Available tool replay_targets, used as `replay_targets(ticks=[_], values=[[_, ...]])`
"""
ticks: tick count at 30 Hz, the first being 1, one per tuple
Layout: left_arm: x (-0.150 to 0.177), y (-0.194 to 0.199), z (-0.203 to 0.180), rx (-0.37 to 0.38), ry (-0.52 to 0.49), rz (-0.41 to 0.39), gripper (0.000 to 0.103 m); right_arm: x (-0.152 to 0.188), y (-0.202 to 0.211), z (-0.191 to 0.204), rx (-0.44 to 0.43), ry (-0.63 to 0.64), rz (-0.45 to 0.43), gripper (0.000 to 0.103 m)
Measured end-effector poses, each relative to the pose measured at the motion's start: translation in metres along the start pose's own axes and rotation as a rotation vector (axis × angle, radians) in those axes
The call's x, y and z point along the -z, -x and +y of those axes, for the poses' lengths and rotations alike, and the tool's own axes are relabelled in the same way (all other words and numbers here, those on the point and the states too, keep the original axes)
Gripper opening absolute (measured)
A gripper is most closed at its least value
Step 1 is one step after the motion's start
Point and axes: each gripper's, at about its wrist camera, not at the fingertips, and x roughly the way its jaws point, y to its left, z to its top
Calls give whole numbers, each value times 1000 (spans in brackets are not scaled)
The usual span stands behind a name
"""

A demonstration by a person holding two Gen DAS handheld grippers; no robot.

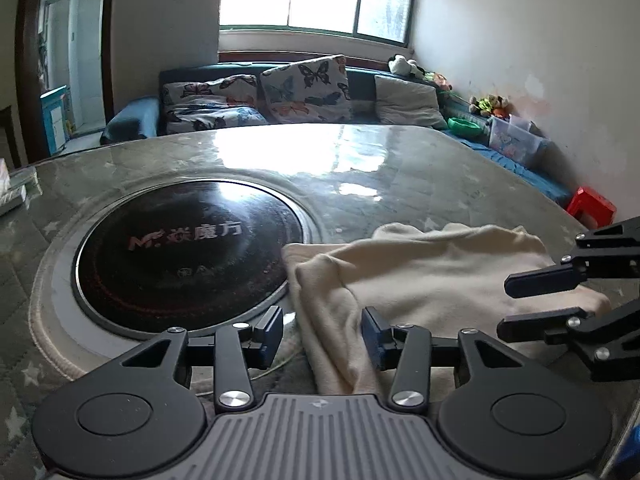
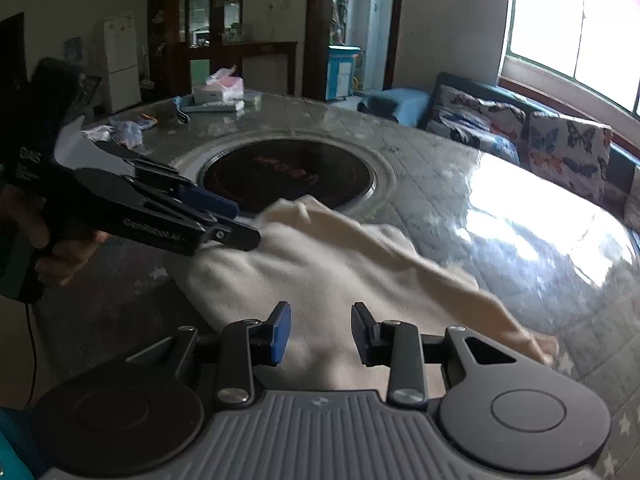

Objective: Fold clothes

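1. Folding looked mid-step: the cream garment [image 1: 432, 268] lay bunched on the round table [image 1: 360, 168], its edge touching the black hotplate [image 1: 188, 248].
2. Left gripper [image 1: 322, 338] and right gripper [image 2: 320, 332] both had jaws parted, gripping nothing, cloth below.
3. Next probably called for regrasping an edge.
4. Hotplate print read "MF" plus Chinese characters, blurry.
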Motion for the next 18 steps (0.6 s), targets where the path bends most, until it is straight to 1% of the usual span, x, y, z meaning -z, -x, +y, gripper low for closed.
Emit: replay_targets(ticks=[5, 6, 7, 9, 11, 12, 15, 18], values=[[-3, 12, 22, -29, 89, -8, 46, -11, -7, 23, -78, 92, -5, 35], [-4, 14, 27, -33, 110, -8, 47, -13, -9, 29, -95, 117, -3, 36], [-4, 17, 32, -39, 132, -8, 51, -15, -11, 36, -109, 143, -2, 38], [-4, 21, 40, -55, 171, -5, 56, -19, -15, 50, -138, 193, 0, 41], [-3, 24, 44, -63, 201, -1, 58, -21, -21, 62, -159, 238, 1, 45], [-3, 26, 46, -63, 217, 3, 60, -22, -24, 68, -156, 263, 3, 46], [-2, 29, 49, -34, 270, 7, 68, -22, -33, 83, -142, 331, 9, 47], [-3, 29, 49, 1, 318, 5, 76, -20, -42, 90, -119, 367, 24, 44]])
